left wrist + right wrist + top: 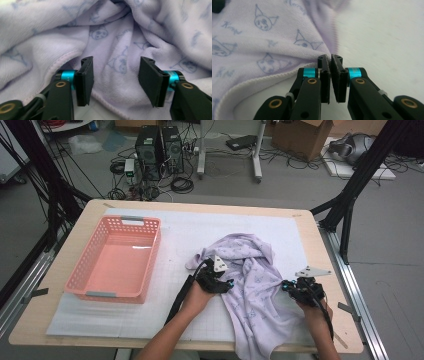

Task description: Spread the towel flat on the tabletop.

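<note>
The lilac cloth (250, 285) lies crumpled on the white mat (170, 240), right of centre, its near end spilling over the table (60, 270) edge at 6 o'clock. The pink basket (114, 260) sits well apart at 9 o'clock of it, with nothing inside.

The right gripper (286, 286) comes in at the cloth's 3 o'clock side, and in the right gripper view (330, 60) its 2 jaws are pressed together on the hemmed edge, pinching a small bite of fabric right at the fold. The left gripper (229, 284) sits at the cloth's 9 o'clock side; in the left gripper view (115, 75) its 2 jaws stand spread with a bunched fold between them, pads not pressing on it.

This cloth looks light, soft and floppy, a fleecy knit with a cartoon print. It will sag and drape the instant it lifts, and a grip on a loose bulge will likely just drag a bunch along. The stitched hem (262, 78) looks like the firmest place to hold. The left gripper probably wants a matching bit of edge at the cloth's 9 o'clock, so the 2 grips can spread it flat.
</note>
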